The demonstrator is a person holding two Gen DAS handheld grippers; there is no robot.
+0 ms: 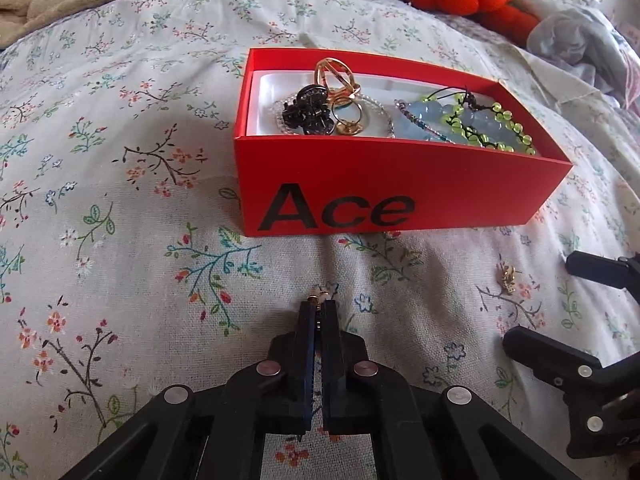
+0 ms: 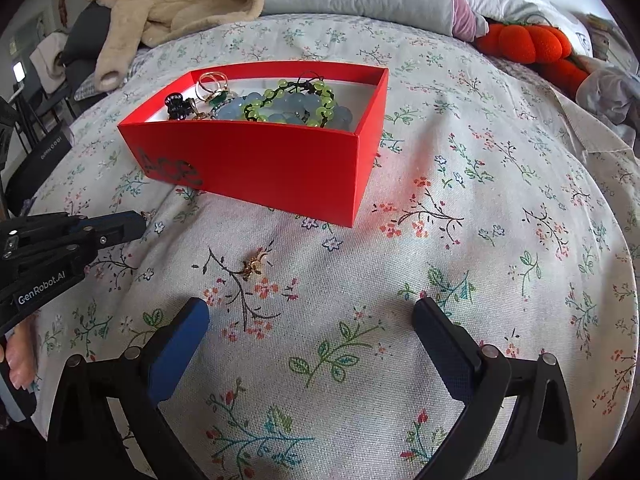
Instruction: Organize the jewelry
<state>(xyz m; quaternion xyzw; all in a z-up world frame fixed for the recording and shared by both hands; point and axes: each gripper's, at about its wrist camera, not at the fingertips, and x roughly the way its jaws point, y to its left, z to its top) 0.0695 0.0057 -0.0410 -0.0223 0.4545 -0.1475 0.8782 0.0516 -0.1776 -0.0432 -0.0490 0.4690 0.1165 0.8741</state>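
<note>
Left tool clenched on small gold earring before red box, right tool released, second earring nearby on bed

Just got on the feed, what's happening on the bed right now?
Jewelry is being sorted into the red box on the floral bedspread; bracelets, rings and a hair clip already lie inside. The left gripper is shut on a small gold earring just in front of the box. The right gripper is open, with another gold earring lying loose ahead of it.
</note>
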